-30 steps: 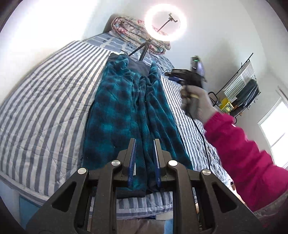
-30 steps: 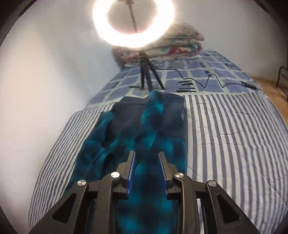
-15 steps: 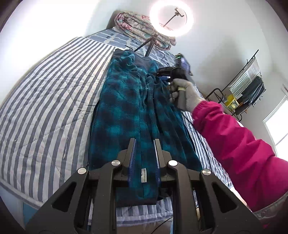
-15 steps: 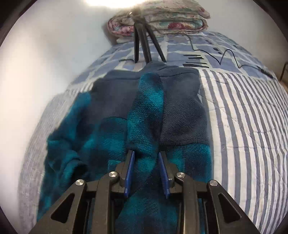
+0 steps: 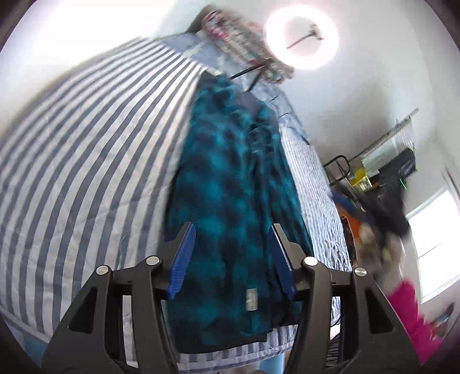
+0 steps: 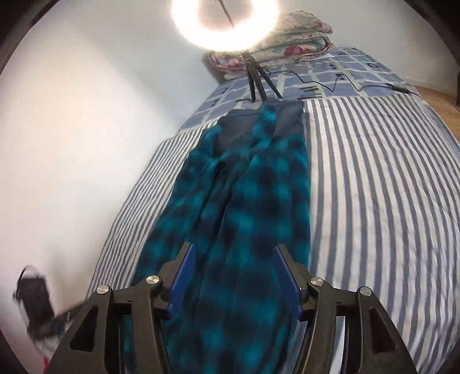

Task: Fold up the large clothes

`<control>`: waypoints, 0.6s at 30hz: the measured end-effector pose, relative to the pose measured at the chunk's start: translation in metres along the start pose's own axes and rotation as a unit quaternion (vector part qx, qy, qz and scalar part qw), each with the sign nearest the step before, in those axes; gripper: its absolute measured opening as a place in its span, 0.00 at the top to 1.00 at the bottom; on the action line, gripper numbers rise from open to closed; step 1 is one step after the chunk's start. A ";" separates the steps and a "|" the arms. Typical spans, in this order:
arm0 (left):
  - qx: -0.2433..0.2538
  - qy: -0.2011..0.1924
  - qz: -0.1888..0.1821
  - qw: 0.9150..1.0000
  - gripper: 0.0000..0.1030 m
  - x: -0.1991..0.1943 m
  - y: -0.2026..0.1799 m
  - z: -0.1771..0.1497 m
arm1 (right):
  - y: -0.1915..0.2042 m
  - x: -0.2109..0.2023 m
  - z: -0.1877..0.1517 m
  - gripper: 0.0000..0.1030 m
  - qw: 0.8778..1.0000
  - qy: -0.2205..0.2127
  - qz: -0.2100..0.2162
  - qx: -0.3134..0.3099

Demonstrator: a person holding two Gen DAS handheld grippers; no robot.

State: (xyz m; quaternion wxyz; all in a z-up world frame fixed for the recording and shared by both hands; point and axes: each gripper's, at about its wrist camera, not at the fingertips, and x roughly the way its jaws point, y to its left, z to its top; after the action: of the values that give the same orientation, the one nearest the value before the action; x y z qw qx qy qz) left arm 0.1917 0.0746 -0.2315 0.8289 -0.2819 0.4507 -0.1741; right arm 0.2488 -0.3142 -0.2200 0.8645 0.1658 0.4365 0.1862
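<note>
A teal and dark plaid fleece garment [image 5: 230, 184] lies lengthwise on the striped bed [image 5: 86, 161], its sides folded in and a white label near its near end. My left gripper [image 5: 233, 256] is open above the garment's near end and holds nothing. In the right wrist view the same garment [image 6: 247, 201] runs away toward a dark navy end. My right gripper [image 6: 234, 279] is open above it and empty. The right gripper shows blurred at the right edge of the left wrist view [image 5: 385, 213].
A ring light [image 6: 224, 23] on a tripod [image 6: 256, 83] stands on the bed past the garment, with a cable [image 6: 359, 83] trailing right. A folded floral quilt [image 6: 287, 34] lies by the wall. A metal rack [image 5: 382, 161] stands right of the bed.
Both grippers have opened and let go of the garment. The right gripper has pulled back from the far end toward the near end of the bed.
</note>
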 end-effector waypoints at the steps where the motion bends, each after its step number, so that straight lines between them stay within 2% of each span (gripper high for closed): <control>1: -0.021 0.009 -0.004 1.000 0.47 0.002 0.008 -0.002 | 0.000 -0.009 -0.020 0.39 1.000 0.008 0.000 0.005; 4: -0.066 0.039 -0.028 0.997 0.47 0.011 0.027 -0.009 | 0.002 -0.022 -0.063 0.36 1.000 0.030 -0.001 0.010; 7: -0.071 0.048 -0.008 0.996 0.47 0.015 0.034 -0.020 | 0.000 -0.021 -0.106 0.30 0.998 0.054 -0.009 0.011; 10: -0.064 0.071 -0.001 0.995 0.47 0.023 0.033 -0.032 | -0.011 -0.014 -0.140 0.29 0.995 0.087 -0.012 0.036; 14: -0.061 0.084 0.021 0.994 0.47 0.031 0.035 -0.051 | -0.025 -0.012 -0.164 0.29 0.993 0.102 0.005 0.057; 16: -0.071 0.094 0.017 0.993 0.47 0.035 0.039 -0.059 | -0.032 -0.011 -0.175 0.29 0.991 0.109 0.035 0.070; 18: -0.072 0.085 0.012 0.994 0.47 0.033 0.040 -0.061 | -0.036 -0.012 -0.179 0.29 0.991 0.104 0.048 0.071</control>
State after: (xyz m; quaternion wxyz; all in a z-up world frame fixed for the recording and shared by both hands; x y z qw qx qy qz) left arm 0.1586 0.0688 -0.3045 0.7673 -0.3199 0.5340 -0.1542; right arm 0.1024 -0.3288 -0.3291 0.7907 0.2269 0.5275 0.2125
